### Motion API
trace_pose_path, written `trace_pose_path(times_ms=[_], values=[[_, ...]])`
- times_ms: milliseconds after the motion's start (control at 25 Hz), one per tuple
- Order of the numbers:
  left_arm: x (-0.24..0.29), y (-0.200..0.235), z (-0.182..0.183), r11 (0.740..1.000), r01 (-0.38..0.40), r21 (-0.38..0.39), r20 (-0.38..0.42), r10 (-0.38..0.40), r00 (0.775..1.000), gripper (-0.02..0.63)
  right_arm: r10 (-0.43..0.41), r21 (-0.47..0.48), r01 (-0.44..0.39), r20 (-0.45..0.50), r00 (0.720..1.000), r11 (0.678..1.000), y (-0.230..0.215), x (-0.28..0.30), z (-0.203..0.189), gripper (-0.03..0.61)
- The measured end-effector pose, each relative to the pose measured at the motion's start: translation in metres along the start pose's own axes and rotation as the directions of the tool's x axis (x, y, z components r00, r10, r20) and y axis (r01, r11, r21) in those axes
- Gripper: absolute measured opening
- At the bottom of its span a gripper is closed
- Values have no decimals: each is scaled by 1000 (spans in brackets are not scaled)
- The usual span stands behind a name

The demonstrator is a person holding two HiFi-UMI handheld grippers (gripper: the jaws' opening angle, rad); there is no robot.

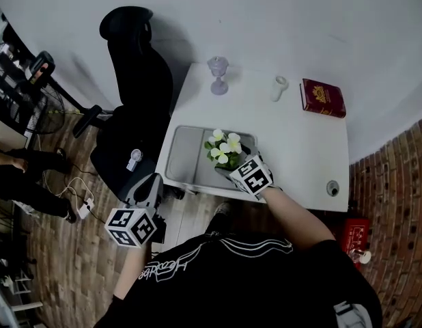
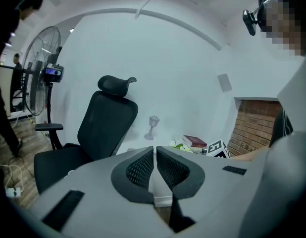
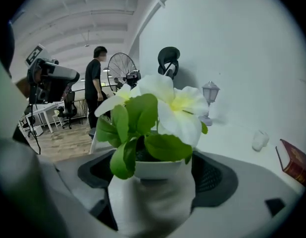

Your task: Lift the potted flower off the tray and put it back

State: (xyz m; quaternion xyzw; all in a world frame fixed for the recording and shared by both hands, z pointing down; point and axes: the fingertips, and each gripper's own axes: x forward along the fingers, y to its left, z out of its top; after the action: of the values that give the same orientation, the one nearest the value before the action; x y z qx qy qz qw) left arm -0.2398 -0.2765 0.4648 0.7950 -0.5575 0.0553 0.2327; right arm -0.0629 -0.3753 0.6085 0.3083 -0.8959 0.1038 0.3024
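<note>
At lower left of the head view, L gripper [image 1: 150, 182] is held off the table [image 1: 303, 152], over the wood floor [image 1: 61, 251] and beside a black office chair [image 1: 139, 94]. In its own view the L gripper [image 2: 155, 156] jaws are seen pressed together, w/ nothing btw them.

Centre frame: grey tray [image 1: 186, 157] is set at the table's near-left edge. Potted flower [image 1: 224, 149] (white blooms, green leaves, white pot) is located over the tray's right end. Contact btw pot base and tray can't be resolved.

R gripper [image 1: 233, 164] is clamped on the pot. In the R gripper view the potted flower [image 3: 152, 195] is seen wedged btw both jaws.

Upper centre: small lantern ornament [image 1: 218, 74] is stood on the table. Upper right: red book [image 1: 323, 97] is laid flat, well apart from the tray.
</note>
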Motion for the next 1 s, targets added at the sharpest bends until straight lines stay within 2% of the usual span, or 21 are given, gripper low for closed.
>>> trace_pose_path(times_ms=[320,640,1000], values=[[-4,25,16,995,-67,-69,65,71,995,44,-17,-21,17,-12,1000,1000,-5,14,4,333],[-8,25,18,995,-71,-65,76,75,994,44,-17,-16,17,15,1000,1000,-5,5,9,333],[-13,8,18,998,-37,-53,86,42,995,44,17,-2,-17,133,991,1000,9,-40,41,333]])
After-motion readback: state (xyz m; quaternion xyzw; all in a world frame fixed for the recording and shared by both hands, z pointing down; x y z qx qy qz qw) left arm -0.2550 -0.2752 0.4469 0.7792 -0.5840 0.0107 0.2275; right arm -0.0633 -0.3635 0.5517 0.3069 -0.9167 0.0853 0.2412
